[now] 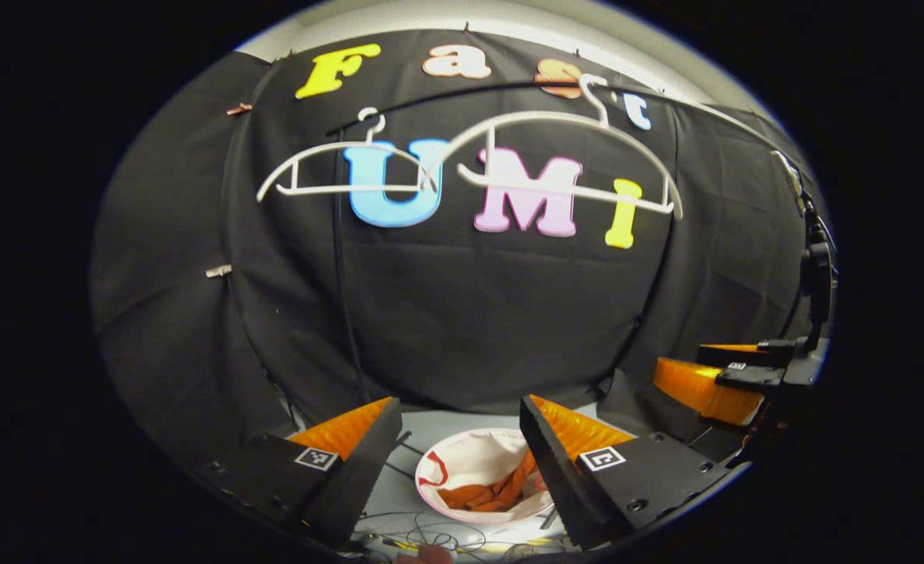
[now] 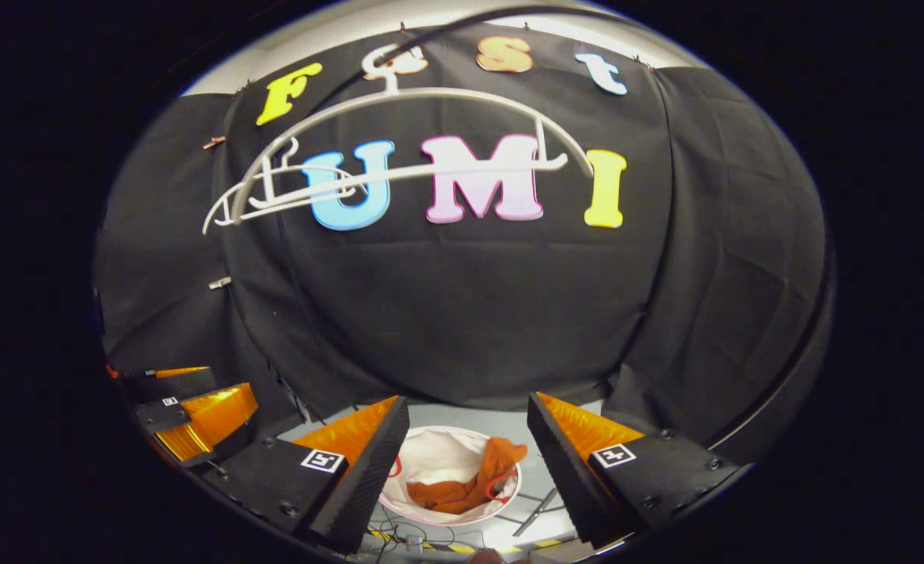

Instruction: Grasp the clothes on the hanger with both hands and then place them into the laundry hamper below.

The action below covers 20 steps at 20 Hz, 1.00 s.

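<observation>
The rumpled rust-orange cloth garment (image 1: 494, 495) lies inside the round white fabric laundry hamper (image 1: 462, 470) on the floor, at six o'clock between the spread, empty fingers of the left gripper (image 1: 462, 462); the right gripper (image 2: 465, 462) also stands open with nothing held, directly over the hamper. Up at twelve o'clock two thin white plastic hangers (image 1: 501, 160) hang bare on the rail, long axes running nine to three; judging from this, the drop looks done.

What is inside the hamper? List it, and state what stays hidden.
Inside the hamper lies a crumpled orange garment, partly draped toward the rim. The pale lining shows around it. The bottom beneath the garment is covered, so anything under it cannot be seen.
</observation>
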Each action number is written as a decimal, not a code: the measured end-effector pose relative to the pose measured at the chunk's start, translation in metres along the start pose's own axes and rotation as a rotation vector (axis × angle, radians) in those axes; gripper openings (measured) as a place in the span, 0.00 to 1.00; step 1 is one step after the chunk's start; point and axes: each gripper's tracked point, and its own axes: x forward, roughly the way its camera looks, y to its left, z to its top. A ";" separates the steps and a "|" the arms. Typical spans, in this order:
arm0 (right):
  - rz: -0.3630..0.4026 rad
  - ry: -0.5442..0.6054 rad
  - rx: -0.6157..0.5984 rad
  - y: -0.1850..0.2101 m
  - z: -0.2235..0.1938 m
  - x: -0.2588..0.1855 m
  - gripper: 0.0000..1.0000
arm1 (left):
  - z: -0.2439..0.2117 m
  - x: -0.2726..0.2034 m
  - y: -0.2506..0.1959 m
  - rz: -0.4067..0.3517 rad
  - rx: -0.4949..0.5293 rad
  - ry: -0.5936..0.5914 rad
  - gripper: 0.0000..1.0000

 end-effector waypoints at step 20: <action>-0.046 -0.431 -0.032 0.021 0.170 -0.155 1.00 | 0.161 -0.176 -0.003 0.052 0.109 -0.411 0.95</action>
